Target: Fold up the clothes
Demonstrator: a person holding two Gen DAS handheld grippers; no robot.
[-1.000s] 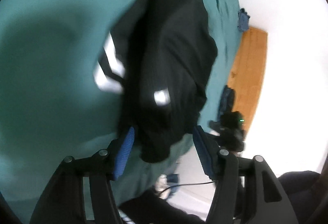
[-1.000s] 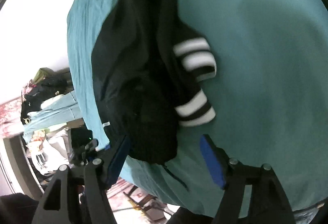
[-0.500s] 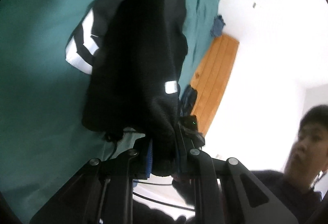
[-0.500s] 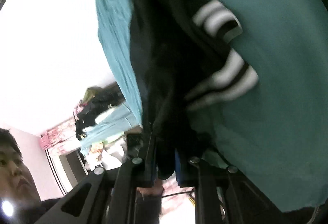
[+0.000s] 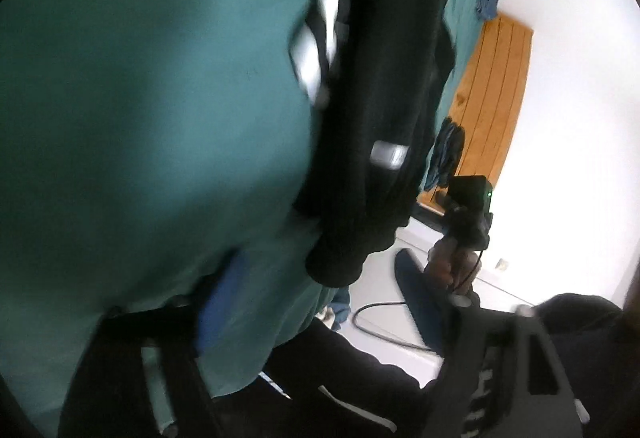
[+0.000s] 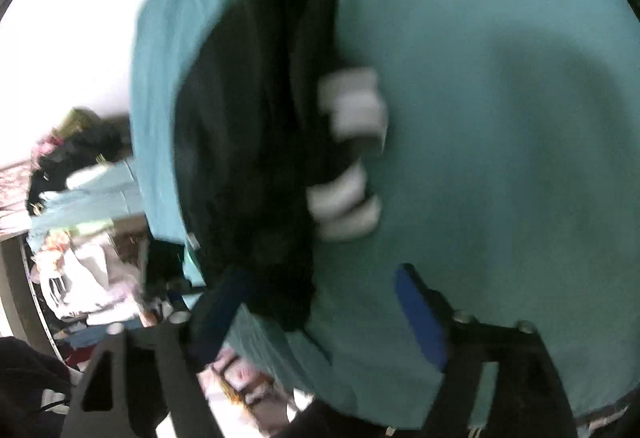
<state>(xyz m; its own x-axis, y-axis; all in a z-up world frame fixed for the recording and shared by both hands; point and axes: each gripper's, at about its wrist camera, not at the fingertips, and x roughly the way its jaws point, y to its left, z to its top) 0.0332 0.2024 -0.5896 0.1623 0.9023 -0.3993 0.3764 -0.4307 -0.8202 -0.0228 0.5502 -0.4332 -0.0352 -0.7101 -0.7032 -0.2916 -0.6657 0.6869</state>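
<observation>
A teal sheet point(image 5: 140, 117) filled most of both views, wood panel point(image 5: 492, 93) at upper right. The black garment point(image 5: 384, 97) lay folded mid-frame. Left gripper point(image 5: 316, 302) and right gripper point(image 6: 320, 314) had just opened wide from their pinch, releasing it

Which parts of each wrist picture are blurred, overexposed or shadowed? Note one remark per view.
Left wrist view: motion blur smears the black garment and its white stripes; the wall is blown out white; a soft shadow darkens the teal sheet. Right wrist view: the garment is streaked, the tongs soft, and the upper-left background glares white.
</observation>
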